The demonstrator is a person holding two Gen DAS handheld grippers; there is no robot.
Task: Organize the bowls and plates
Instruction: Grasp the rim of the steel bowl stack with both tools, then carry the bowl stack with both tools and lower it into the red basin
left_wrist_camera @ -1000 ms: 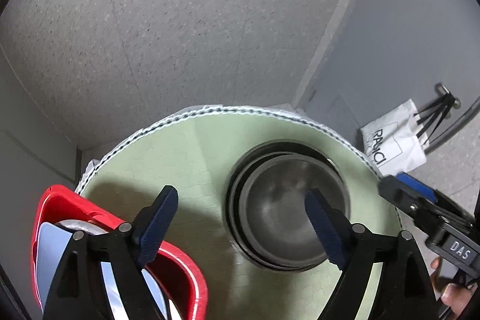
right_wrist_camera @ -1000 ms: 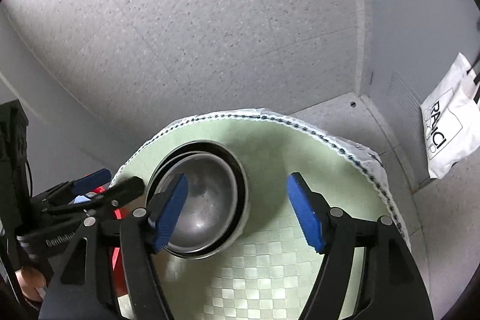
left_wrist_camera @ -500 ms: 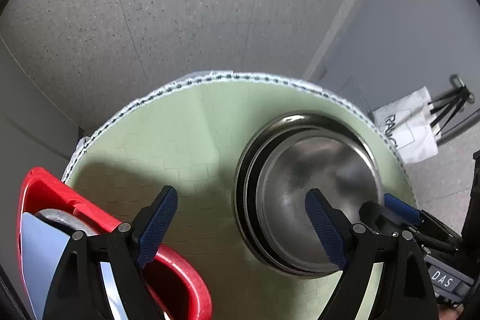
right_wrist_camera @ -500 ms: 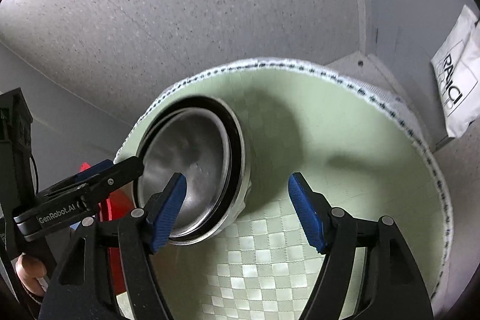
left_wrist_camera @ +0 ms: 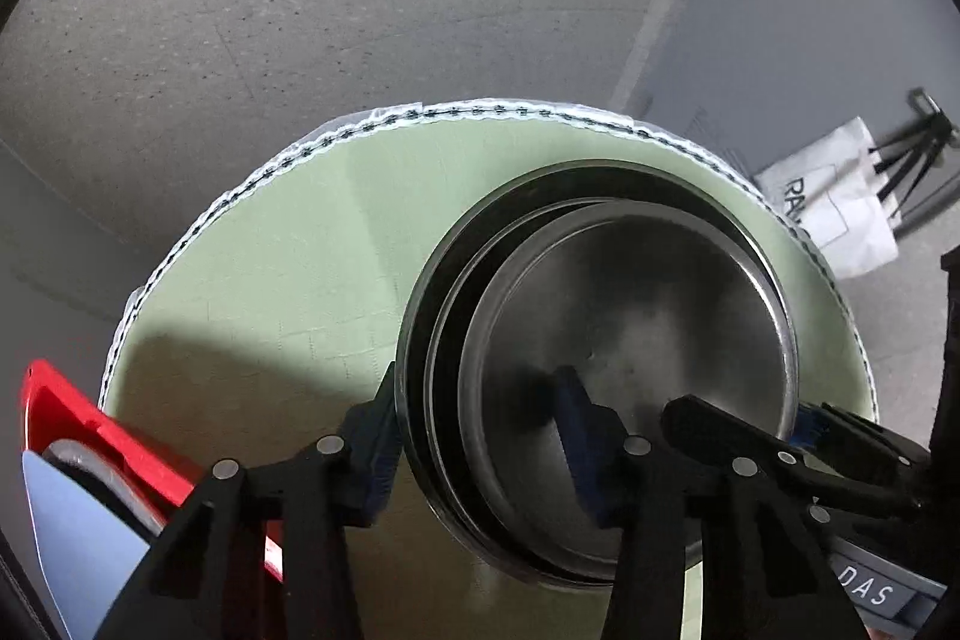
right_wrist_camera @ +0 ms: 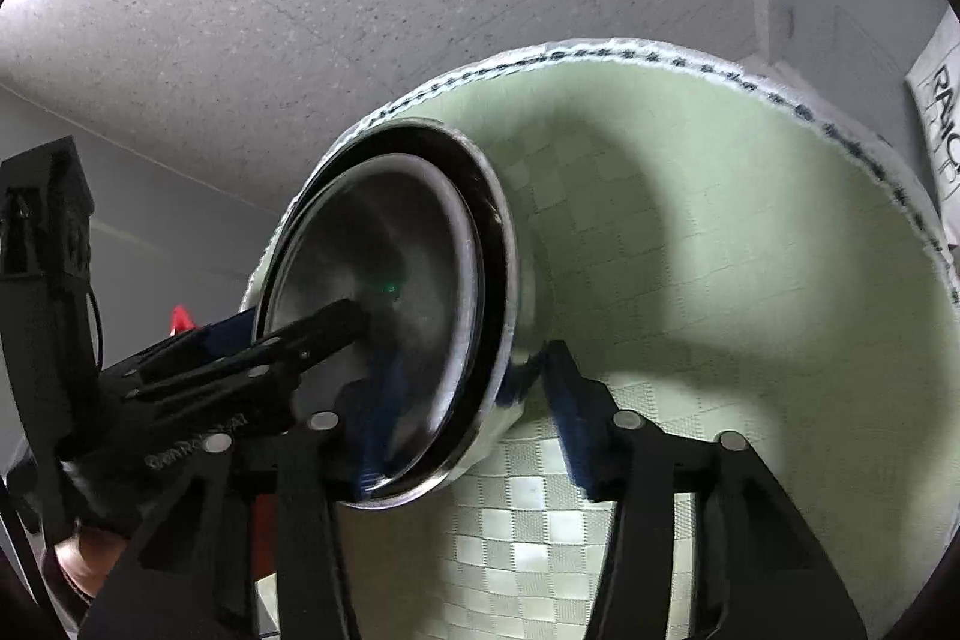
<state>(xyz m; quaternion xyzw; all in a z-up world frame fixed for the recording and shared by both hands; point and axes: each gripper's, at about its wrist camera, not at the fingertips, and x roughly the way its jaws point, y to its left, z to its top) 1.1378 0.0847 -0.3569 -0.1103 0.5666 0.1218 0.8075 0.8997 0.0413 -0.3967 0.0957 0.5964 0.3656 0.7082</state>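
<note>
A stack of nested steel bowls (left_wrist_camera: 630, 310) stands on the round green table (left_wrist_camera: 270, 280). My left gripper (left_wrist_camera: 477, 400) straddles the stack's left wall, one blue pad outside the rim and the other inside the top bowl. Its jaws are closing and the pads meet the wall. In the right wrist view my right gripper (right_wrist_camera: 474, 382) straddles the opposite wall of the bowl stack (right_wrist_camera: 372, 250) the same way, jaws closing onto it. Each gripper also shows in the other's view, the right gripper (left_wrist_camera: 804, 424) at the far rim and the left gripper (right_wrist_camera: 336, 322) reaching into the bowl.
A red basket (left_wrist_camera: 66, 406) holding plates sits at the table's left edge. A white paper bag (left_wrist_camera: 840, 214) and a tripod (left_wrist_camera: 918, 160) are on the floor beyond the table. The checked cloth (right_wrist_camera: 720, 220) runs right of the bowls. A hand (right_wrist_camera: 84, 550) holds the left tool.
Both grippers have come down over the bowl stack, which now fills each view. Their jaws, wide before, have narrowed around opposite walls of the stack.
</note>
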